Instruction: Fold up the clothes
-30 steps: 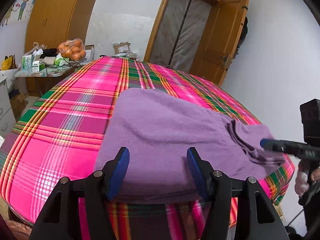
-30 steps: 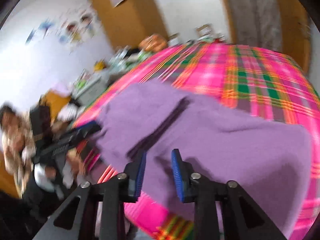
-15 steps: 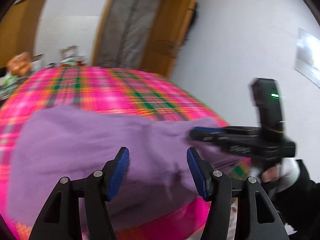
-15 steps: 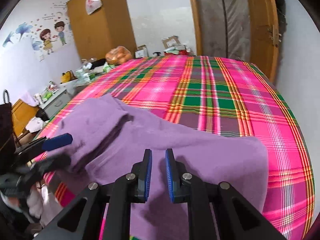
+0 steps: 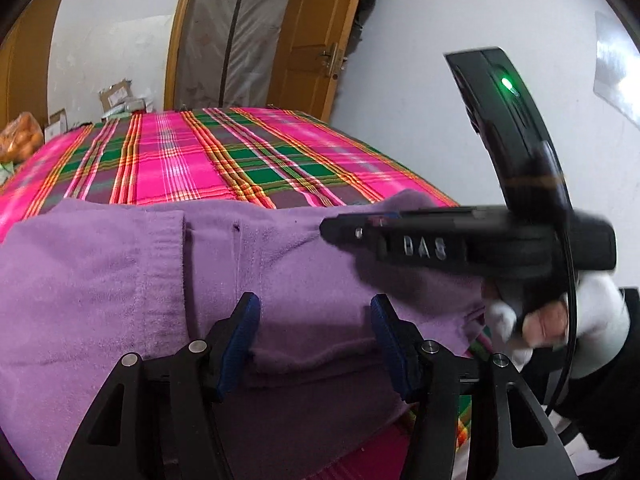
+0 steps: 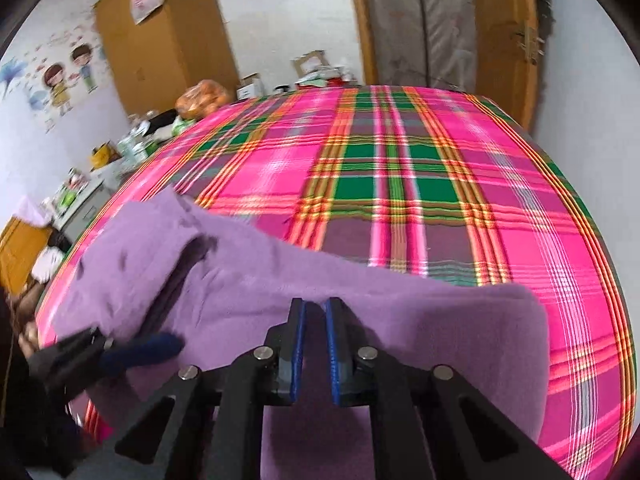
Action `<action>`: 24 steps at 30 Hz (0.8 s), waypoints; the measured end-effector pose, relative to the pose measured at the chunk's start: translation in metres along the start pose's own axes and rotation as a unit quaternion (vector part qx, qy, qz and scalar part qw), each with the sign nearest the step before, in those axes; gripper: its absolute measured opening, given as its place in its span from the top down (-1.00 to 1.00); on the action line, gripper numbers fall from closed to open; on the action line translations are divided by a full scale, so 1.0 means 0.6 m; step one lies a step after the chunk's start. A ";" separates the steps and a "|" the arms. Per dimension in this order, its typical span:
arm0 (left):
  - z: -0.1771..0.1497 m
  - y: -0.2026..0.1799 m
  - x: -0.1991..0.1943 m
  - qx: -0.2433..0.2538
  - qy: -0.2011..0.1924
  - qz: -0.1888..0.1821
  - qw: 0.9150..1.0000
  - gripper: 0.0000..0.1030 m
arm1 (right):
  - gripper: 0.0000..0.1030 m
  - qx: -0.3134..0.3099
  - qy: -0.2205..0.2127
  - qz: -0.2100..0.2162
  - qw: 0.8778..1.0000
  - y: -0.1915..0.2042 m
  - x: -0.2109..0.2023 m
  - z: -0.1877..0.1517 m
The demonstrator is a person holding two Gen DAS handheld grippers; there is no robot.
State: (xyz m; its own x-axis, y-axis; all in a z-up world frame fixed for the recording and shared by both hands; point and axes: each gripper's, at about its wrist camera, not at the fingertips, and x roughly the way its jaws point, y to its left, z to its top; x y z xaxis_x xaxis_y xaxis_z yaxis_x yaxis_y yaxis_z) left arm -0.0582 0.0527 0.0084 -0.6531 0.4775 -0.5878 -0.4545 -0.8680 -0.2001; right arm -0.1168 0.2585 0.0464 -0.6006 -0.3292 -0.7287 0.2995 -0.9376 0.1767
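A purple fleece garment (image 5: 120, 280) lies folded along the near edge of a pink and green plaid bedspread (image 5: 180, 160). My left gripper (image 5: 314, 320) hovers low over its near edge. The jaws are closing, still wide apart, with a flat fold of cloth between them and neither pad touching it. In the left wrist view my right gripper (image 5: 332, 232) reaches in from the right onto the garment's far right corner. In its own view the right gripper (image 6: 315, 308) is closing, almost shut, and pinches a raised ridge of the garment (image 6: 440, 320).
A gloved hand (image 5: 540, 320) holds the right gripper off the bed's right side. Beyond the bed are a wooden door (image 5: 316, 40), a wardrobe (image 6: 160, 40), a bag of oranges (image 6: 204, 98) and a cluttered side table (image 6: 80, 184). The bedspread (image 6: 400, 180) past the garment is bare.
The left gripper has swung right along the garment's near edge, toward the right gripper. The right jaws have gone from partly open to nearly shut on the cloth's edge.
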 end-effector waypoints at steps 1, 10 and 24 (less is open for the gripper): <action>0.000 0.000 0.000 0.001 0.000 0.000 1.000 -0.14 | 0.94 0.009 -0.003 -0.002 1.000 -0.009 -0.002 0.001; -0.004 0.008 -0.004 -0.004 -0.002 -0.006 1.000 -0.14 | 0.98 0.125 -0.058 -0.034 0.990 -0.164 -0.075 -0.028; 0.067 -0.003 -0.025 -0.015 -0.021 0.010 1.000 -0.14 | 0.84 0.083 -0.076 -0.055 0.992 -0.154 -0.088 -0.039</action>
State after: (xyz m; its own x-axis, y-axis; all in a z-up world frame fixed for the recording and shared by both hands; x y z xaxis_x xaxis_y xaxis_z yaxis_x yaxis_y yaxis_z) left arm -0.0721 0.0524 0.0490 -0.6868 0.4650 -0.5587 -0.4232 -0.8807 -0.2126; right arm -0.0955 0.3654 0.0534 -0.7316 -0.2254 -0.6434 0.1070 -0.9700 0.2182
